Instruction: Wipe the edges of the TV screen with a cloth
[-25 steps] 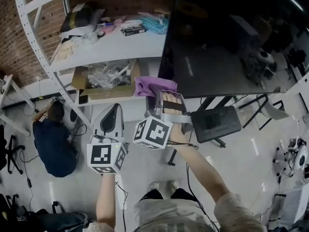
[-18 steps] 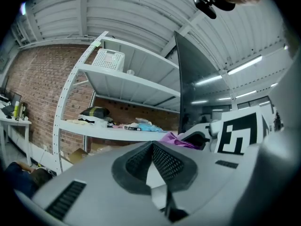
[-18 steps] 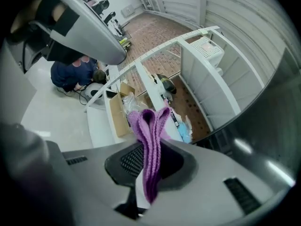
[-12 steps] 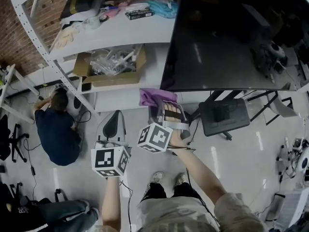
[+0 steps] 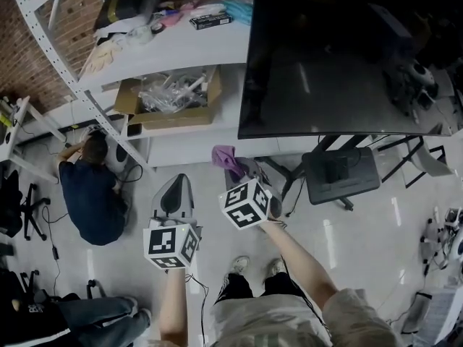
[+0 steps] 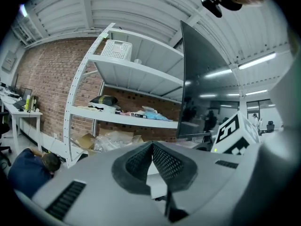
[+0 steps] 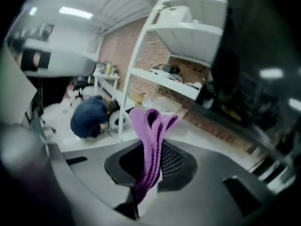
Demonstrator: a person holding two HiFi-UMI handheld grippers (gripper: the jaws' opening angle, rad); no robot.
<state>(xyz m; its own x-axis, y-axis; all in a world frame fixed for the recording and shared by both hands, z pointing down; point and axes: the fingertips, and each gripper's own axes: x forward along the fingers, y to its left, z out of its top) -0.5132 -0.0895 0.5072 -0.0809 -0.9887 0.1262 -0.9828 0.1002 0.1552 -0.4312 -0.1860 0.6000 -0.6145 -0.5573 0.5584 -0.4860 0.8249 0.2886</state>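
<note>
A: Listing by view first: what does each one show you that the others hold back?

B: Your right gripper view: purple cloth (image 7: 146,126), folded, pinched between the jaws of your right gripper (image 7: 151,161). The head view gives only a tuft of it past the gripper's nose. Your left gripper view: left gripper (image 6: 153,149), jaws pressed together, nothing between them. It also shows a white basket (image 6: 116,48) on the top shelf, which I cannot pick out from the head view.

A: Counts?

B: Grippers, two. Cloth, one. TV screen (image 5: 347,56), one, dark. The cloth sits just below its lower left corner, apart from it. Shelf unit (image 5: 173,53), one. Person crouched on the floor (image 5: 90,194), one.

A: Containers?

B: Cardboard box (image 5: 130,100), one, open, below the cluttered shelf. It holds clear plastic bags (image 5: 170,92), too bunched to count.
</note>
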